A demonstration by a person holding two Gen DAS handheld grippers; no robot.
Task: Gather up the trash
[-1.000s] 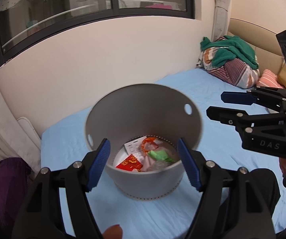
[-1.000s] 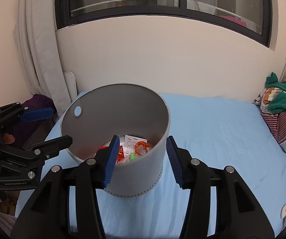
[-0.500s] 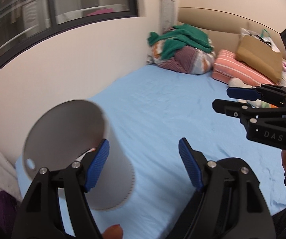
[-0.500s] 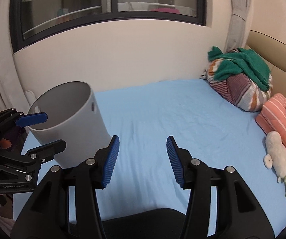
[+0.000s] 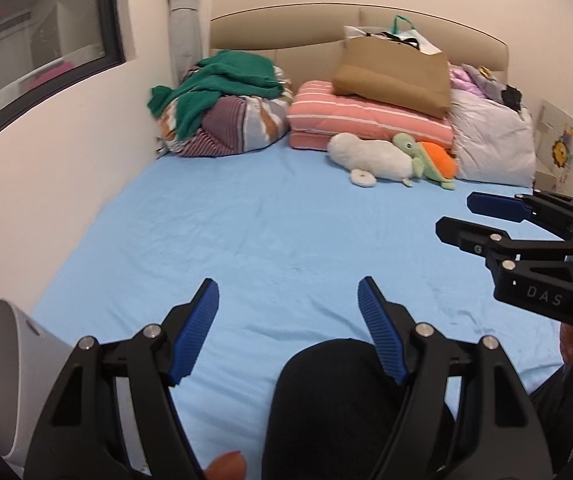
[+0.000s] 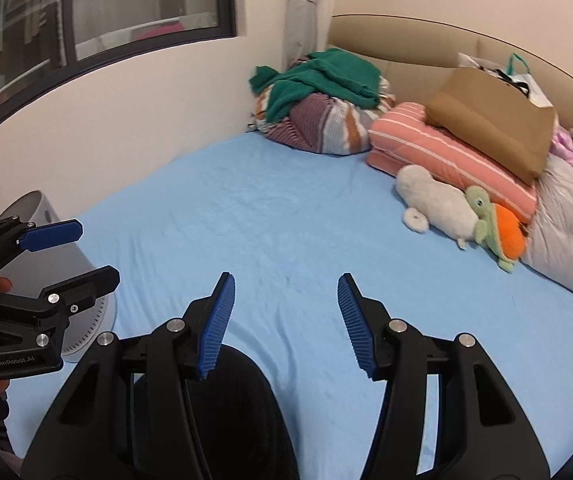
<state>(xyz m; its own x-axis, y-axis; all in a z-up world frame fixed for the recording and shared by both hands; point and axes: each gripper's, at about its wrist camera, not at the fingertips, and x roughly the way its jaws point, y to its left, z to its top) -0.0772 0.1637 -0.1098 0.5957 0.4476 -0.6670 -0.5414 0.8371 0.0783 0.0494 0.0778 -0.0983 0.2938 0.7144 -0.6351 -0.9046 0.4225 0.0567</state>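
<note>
Left wrist view: left tool and right tool both spread (empty) over bed sheet.

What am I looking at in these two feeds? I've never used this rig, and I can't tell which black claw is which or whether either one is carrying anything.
There is no robot arm here: a person holds a two-finger claw in each hand, and a fisheye camera on each claw looks forward along its blue-padded fingers. In the left wrist view, the big claw at the bottom is the left gripper; the one entering from the right edge is the right gripper. The right wrist view reverses this: the right gripper at the bottom, the left gripper at the left edge. Both are open and hold nothing.

Below is a bed with a blue sheet. The grey trash bin stands on it at the left. At the headboard lie a bundle topped with green cloth, a striped pink pillow, a brown paper bag and plush toys.
</note>
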